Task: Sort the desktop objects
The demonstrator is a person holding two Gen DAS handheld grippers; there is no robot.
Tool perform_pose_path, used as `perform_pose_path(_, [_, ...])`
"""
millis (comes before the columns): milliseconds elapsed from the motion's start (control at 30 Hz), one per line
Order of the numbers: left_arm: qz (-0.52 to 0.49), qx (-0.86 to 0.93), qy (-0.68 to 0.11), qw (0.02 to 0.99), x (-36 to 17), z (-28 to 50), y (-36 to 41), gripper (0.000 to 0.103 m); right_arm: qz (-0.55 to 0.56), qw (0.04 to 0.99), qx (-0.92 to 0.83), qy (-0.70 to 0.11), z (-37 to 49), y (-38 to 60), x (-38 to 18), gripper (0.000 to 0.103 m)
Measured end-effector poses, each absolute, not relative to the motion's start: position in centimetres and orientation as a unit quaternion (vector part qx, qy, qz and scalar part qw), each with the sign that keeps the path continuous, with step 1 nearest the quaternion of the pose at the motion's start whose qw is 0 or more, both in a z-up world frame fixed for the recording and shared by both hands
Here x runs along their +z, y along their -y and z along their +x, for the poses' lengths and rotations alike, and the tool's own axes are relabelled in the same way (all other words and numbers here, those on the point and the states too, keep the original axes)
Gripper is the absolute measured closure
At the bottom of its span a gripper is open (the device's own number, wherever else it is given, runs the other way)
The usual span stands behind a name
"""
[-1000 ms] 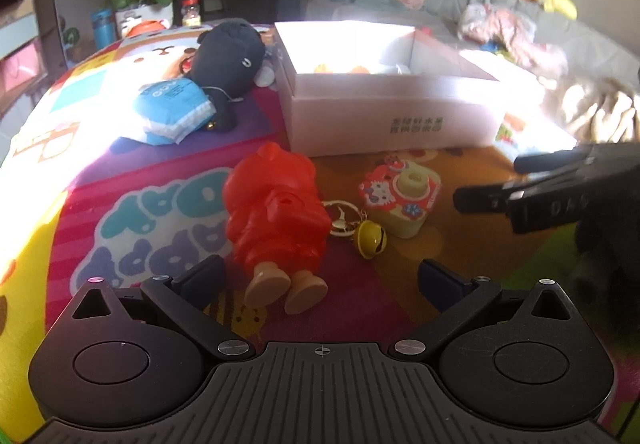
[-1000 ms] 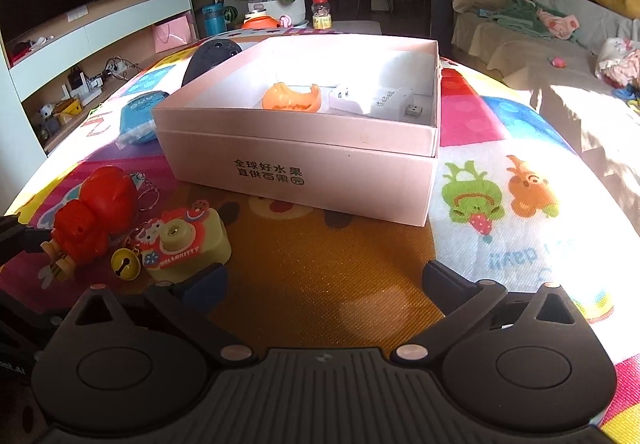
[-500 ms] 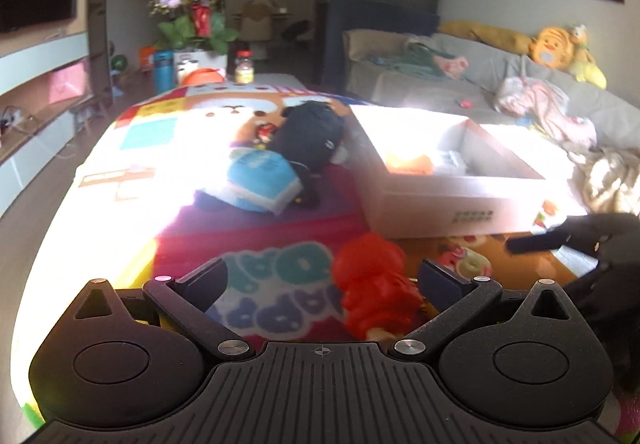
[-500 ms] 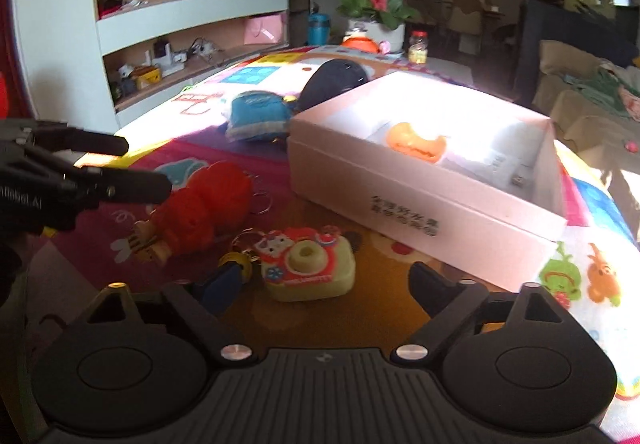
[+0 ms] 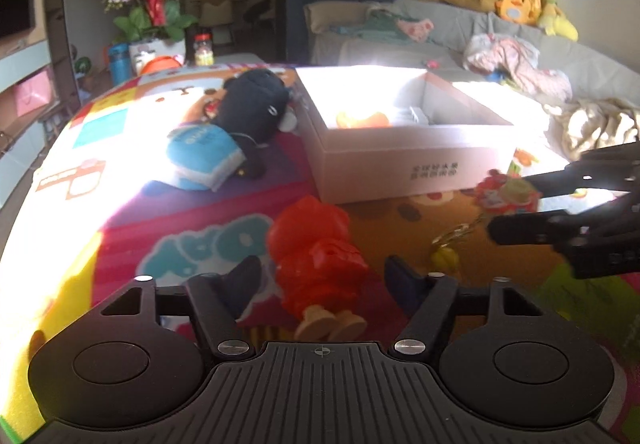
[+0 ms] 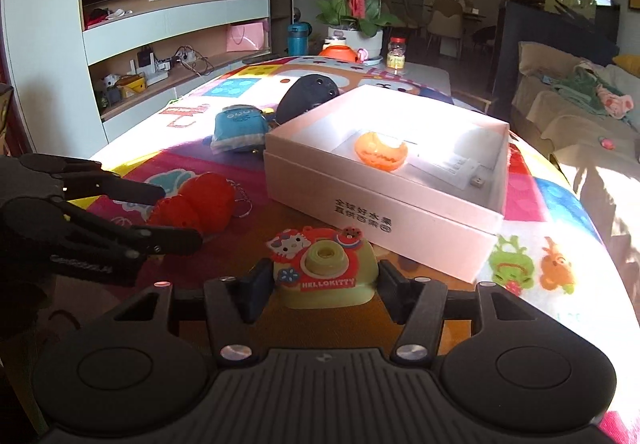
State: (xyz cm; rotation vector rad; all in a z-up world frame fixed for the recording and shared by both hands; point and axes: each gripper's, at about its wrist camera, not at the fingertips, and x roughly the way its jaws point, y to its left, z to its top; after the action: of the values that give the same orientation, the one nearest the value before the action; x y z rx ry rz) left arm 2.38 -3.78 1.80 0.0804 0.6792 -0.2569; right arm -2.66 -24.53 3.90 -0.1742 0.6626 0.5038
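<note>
A red bear toy (image 5: pixel 316 264) lies on the colourful mat between the fingers of my left gripper (image 5: pixel 320 276). Its jaws are closing, and a gap still shows on each side of the bear. A yellow-green Hello Kitty camera toy (image 6: pixel 326 268) sits between the fingers of my right gripper (image 6: pixel 325 284). Those jaws are closing too, and both pads touch the toy's sides. In the left wrist view the camera toy (image 5: pixel 506 192) is blurred, with its key ring and yellow bell (image 5: pixel 444 256) trailing below. The open white box (image 6: pixel 380 212) stands just beyond, holding an orange toy (image 6: pixel 382 152) and a white adapter (image 6: pixel 452 168).
A blue pouch (image 5: pixel 200 156) and a black plush (image 5: pixel 252 104) lie left of the box. A flower pot (image 6: pixel 352 32), a jar (image 6: pixel 396 52) and a blue bottle (image 6: pixel 298 36) stand at the far table end. A sofa (image 5: pixel 480 44) runs along the right.
Both grippers have narrowed. The left one now has the red bear between its fingers. The right one has moved onto the camera toy, which lay ahead of it before.
</note>
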Motion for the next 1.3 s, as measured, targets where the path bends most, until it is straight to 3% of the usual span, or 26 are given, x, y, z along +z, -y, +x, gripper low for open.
perform_pose_path(100, [0.062, -0.116, -0.342, 0.931, 1.0, 3.0, 4.6, 0.033, -0.088, 0.910, 0.234, -0.330, -3.6, 25.5, 3.9, 0.047])
perform_pose_path(167, [0.081, -0.112, -0.333, 0.933, 1.2, 2.6, 5.0, 0.049, -0.095, 0.910, 0.231, -0.331, -4.1, 25.9, 4.0, 0.047])
perform_pose_path(367, [0.112, -0.148, -0.240, 0.953, 7.6, 1.2, 6.2, 0.049, -0.109, 0.939, 0.214, -0.247, -5.6, 28.0, 9.7, 0.047])
perform_pose_path(500, [0.127, -0.156, -0.146, 0.969, 13.3, 3.3, 7.7, 0.049, -0.100, 0.965, 0.182, -0.161, -4.2, 29.1, 15.7, 0.048])
perform_pose_path(600, [0.134, -0.163, -0.120, 0.970, 14.7, 6.0, 9.3, 0.049, -0.080, 0.972, 0.163, -0.147, -1.3, 29.3, 17.8, 0.048])
perform_pose_path(667, [0.128, -0.172, -0.127, 0.968, 14.4, 8.0, 10.2, 0.044, -0.063, 0.972, 0.161, -0.156, 1.0, 29.4, 18.0, 0.047])
perform_pose_path(733, [0.122, -0.173, -0.142, 0.967, 13.5, 9.2, 10.3, 0.027, -0.042, 0.968, 0.172, -0.178, 3.5, 29.5, 17.4, 0.047])
perform_pose_path(767, [0.119, -0.167, -0.149, 0.967, 12.9, 9.3, 10.1, 0.023, -0.031, 0.967, 0.171, -0.188, 4.3, 29.7, 17.0, 0.047])
perform_pose_path(1000, [0.140, -0.141, -0.197, 0.960, 7.4, 8.0, 6.2, 0.014, -0.036, 0.961, 0.168, -0.217, 4.8, 29.7, 13.9, 0.043])
perform_pose_path(1300, [0.122, -0.030, -0.269, 0.955, 2.7, 12.4, -0.4, 0.008, -0.067, 0.947, 0.217, -0.229, 3.5, 26.0, 12.6, 0.032])
